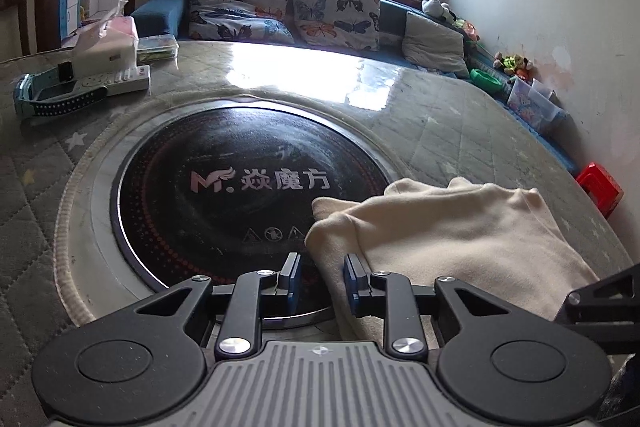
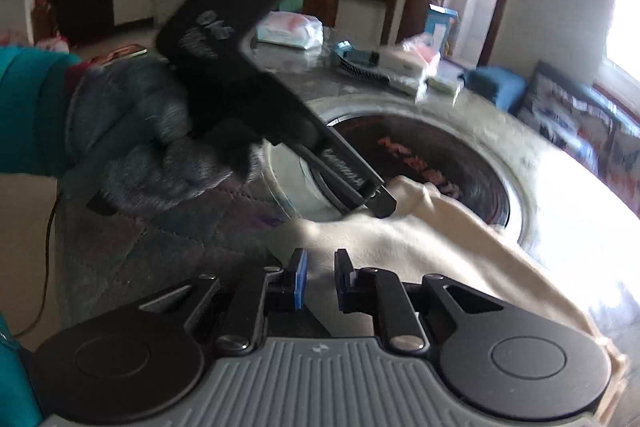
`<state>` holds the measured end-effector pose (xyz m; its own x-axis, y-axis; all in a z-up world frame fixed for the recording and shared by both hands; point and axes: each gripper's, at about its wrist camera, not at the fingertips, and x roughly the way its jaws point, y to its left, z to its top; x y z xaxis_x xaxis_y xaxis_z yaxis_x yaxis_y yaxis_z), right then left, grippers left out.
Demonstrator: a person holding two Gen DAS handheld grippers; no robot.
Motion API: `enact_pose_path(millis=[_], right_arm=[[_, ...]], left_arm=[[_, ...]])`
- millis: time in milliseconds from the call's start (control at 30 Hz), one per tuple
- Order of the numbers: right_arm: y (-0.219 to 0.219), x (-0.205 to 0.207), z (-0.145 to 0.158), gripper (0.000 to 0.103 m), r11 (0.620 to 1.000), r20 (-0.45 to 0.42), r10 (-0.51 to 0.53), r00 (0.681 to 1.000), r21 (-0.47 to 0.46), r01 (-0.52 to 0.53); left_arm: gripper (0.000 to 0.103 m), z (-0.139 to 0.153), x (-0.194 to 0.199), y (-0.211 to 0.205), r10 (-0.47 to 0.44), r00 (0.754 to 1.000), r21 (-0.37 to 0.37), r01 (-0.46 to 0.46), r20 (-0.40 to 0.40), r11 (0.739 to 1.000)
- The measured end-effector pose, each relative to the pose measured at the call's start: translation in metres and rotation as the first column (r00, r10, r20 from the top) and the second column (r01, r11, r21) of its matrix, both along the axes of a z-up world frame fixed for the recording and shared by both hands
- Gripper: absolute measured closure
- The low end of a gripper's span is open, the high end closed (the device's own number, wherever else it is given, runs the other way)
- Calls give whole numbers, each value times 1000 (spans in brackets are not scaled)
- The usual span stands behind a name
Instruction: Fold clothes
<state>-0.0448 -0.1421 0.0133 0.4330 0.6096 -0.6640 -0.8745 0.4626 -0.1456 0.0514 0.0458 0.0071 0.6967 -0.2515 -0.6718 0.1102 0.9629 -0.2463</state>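
A cream garment (image 1: 452,231) lies folded on the round quilted table (image 1: 440,123), its left corner over the black heater disc (image 1: 240,187). My left gripper (image 1: 322,279) is open, low at the garment's near left edge, with that edge running between its blue pads. In the right wrist view a gloved hand (image 2: 132,143) holds the left gripper (image 2: 376,205), whose tips touch the cream garment (image 2: 420,251) at its far edge. My right gripper (image 2: 322,277) is open just above the garment's near part, with cloth showing through the gap. A black part of the right gripper (image 1: 604,299) shows at the lower right.
At the table's far left sit a tissue pack (image 1: 106,43), a white power strip (image 1: 120,79) and a blue strap (image 1: 48,99). Behind the table runs a blue sofa with butterfly cushions (image 1: 336,15). A red stool (image 1: 600,187) stands by the right wall.
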Motion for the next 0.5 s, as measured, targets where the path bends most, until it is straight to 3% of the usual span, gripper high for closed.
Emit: enact_pose_path(millis=[200, 333, 500], right_arm=[[15, -8, -6, 81, 999, 47, 34, 998, -35, -33], [22, -14, -12, 70, 997, 79, 34, 996, -68, -29], [29, -20, -18, 77, 995, 113, 28, 993, -101, -17]], left_arm=[[76, 7, -9, 13, 50, 999, -41, -51, -9, 998], [68, 9, -17, 19, 85, 996, -83, -86, -23, 993], [55, 9, -25, 20, 118, 992, -163, -125, -53, 979]])
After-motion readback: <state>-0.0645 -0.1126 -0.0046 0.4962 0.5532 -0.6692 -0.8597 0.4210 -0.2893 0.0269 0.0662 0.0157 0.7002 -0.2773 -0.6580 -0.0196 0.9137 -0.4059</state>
